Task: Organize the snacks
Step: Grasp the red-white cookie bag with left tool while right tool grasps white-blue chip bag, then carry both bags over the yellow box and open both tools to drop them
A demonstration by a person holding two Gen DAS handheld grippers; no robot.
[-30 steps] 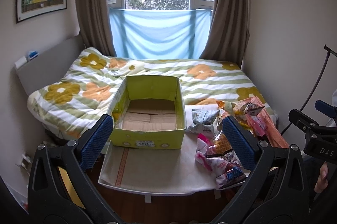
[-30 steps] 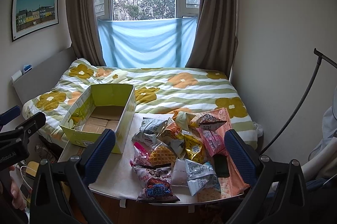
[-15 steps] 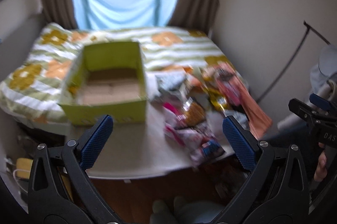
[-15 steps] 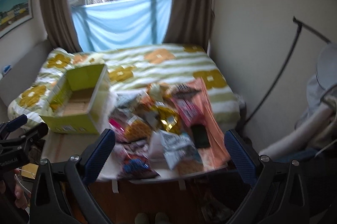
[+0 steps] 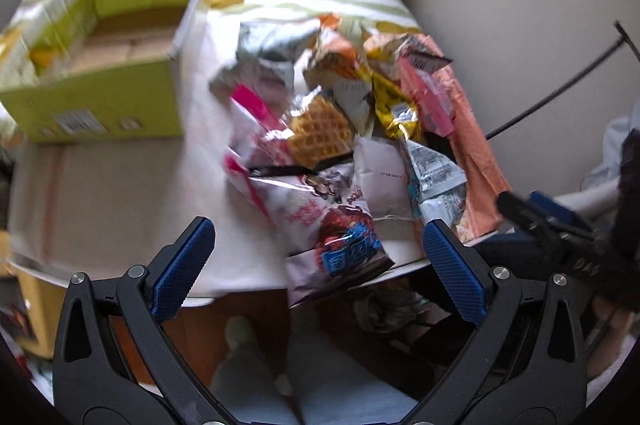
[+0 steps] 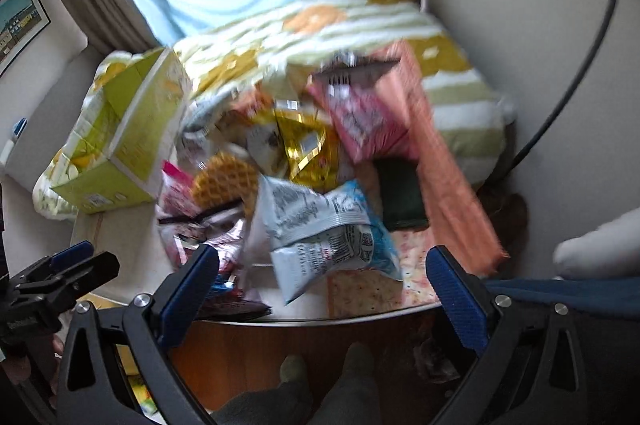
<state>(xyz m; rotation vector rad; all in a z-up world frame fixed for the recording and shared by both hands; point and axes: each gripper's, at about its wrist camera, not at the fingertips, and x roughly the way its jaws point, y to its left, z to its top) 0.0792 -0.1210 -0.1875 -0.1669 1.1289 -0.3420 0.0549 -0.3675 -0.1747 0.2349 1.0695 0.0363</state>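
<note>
A pile of snack bags [image 5: 340, 145] lies on the right half of a white table [image 5: 120, 193]; it also shows in the right wrist view [image 6: 304, 185]. An open, empty yellow-green cardboard box [image 5: 108, 65] stands at the table's left, also seen from the right wrist [image 6: 120, 145]. My left gripper [image 5: 318, 261] is open and empty, above the table's front edge near a white and red bag [image 5: 332, 225]. My right gripper [image 6: 322, 285] is open and empty, just above a pale blue bag [image 6: 324, 229].
A bed with a flowered quilt [image 6: 320, 37] lies behind the table. A wall and a black cable [image 6: 576, 77] are at the right. An orange paper bag [image 6: 448, 185] and a dark flat item [image 6: 400, 193] lie at the table's right. My feet [image 6: 320, 377] stand on the wooden floor.
Both grippers have moved down and forward toward the snack pile and tilted down; the room's upper part has left the view. Both stay open.
</note>
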